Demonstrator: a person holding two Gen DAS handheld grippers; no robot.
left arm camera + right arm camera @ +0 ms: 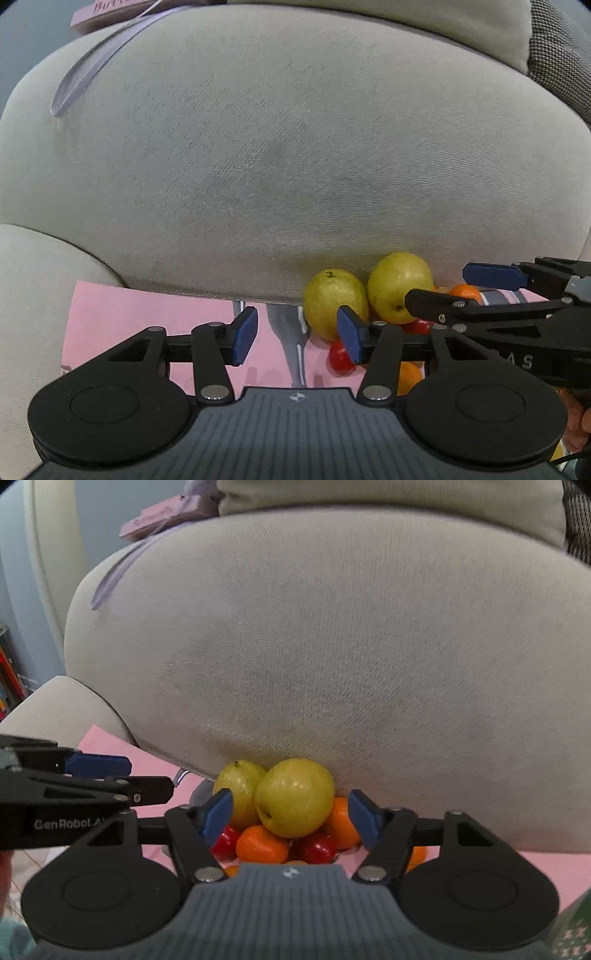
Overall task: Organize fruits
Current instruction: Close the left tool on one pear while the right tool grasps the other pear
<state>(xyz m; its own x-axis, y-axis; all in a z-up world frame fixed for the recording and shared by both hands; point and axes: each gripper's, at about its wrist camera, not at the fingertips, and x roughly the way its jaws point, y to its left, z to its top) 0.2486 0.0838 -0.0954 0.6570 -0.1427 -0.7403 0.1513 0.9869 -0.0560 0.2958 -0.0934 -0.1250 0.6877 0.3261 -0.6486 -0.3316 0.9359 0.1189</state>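
The fruits [284,812] lie heaped against the sofa cushion [332,646], seemingly wedged there, so the right gripper [291,816] straddles them with fingers apart, and the left gripper [297,334] hangs parted beside, empty.

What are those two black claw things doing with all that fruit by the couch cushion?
A person is sorting fruit with a hand-held gripper in each hand. The fruit sits in a pile on a pink sheet against a grey cushion: two yellow-green fruits on top, oranges and small red fruits below. The right hand-held gripper has its jaws open around the pile, holding nothing. The left hand-held gripper is beside the pile, open and empty.
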